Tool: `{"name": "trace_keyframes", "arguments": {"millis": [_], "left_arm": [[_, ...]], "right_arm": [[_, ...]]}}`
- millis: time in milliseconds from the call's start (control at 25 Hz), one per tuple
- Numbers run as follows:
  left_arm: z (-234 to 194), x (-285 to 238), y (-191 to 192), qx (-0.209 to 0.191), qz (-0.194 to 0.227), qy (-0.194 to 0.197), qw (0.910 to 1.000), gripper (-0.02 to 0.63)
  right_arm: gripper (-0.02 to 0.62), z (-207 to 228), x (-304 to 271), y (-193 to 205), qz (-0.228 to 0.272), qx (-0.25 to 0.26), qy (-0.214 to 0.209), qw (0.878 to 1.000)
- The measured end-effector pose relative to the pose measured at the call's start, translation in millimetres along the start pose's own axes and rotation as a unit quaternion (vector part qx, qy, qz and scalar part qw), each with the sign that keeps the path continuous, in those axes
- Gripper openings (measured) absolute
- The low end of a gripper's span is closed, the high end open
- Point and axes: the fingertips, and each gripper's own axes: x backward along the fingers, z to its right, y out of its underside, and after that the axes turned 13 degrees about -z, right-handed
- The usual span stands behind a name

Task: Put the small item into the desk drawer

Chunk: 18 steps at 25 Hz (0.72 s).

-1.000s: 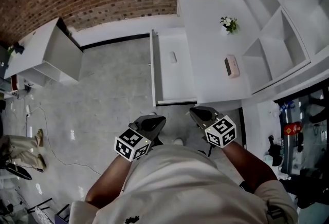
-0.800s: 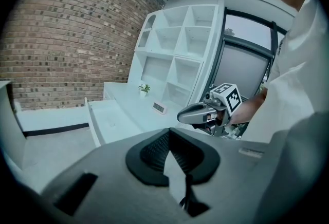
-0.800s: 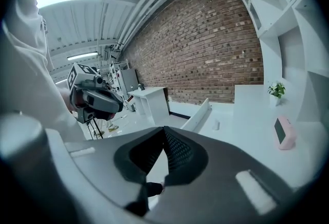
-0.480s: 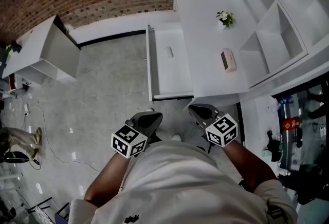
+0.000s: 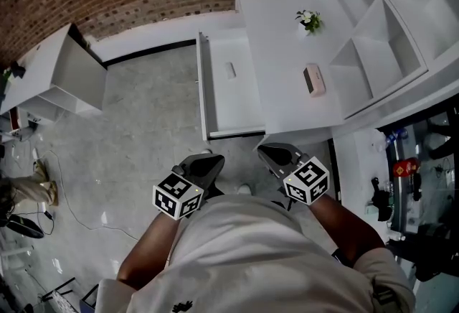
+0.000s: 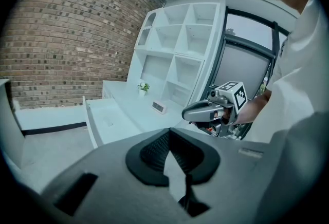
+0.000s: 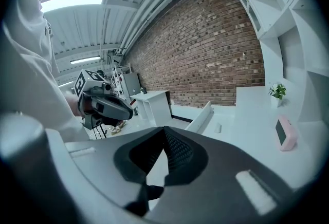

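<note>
The white desk [image 5: 287,46] has its drawer [image 5: 215,107] pulled out toward the floor. A small white item [image 5: 231,69] lies flat inside the drawer, also visible as the small item [image 7: 217,128] in the right gripper view. Both grippers hang close to the person's body, short of the drawer's front. My left gripper [image 5: 204,168] is shut with nothing between its pads, as the left gripper [image 6: 168,131] view shows. My right gripper [image 5: 276,157] is likewise shut and empty, with the right gripper [image 7: 164,131] pointing toward the desk.
On the desk stand a pink clock [image 5: 311,80] and a small potted plant [image 5: 308,19]. A white shelf unit [image 5: 373,10] rises at the right. An open white cabinet [image 5: 64,75] stands at the left by the brick wall. Cables [image 5: 64,189] and another person's legs [image 5: 29,189] are on the floor.
The desk and drawer have slid slightly left and up in the head view. Both grippers stay shut near the body, almost where they were.
</note>
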Motion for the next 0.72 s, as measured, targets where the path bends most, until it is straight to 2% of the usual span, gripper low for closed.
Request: {"name": "trace_keyframes", "arguments": {"millis": [720], "left_arm": [[3.6,-12.1,-8.4,-0.006,-0.009,-0.002,0.9999,0.006]], "right_arm": [[0.012,12.3,5.3,0.8,0.003,0.006,-0.005,1.000]]}}
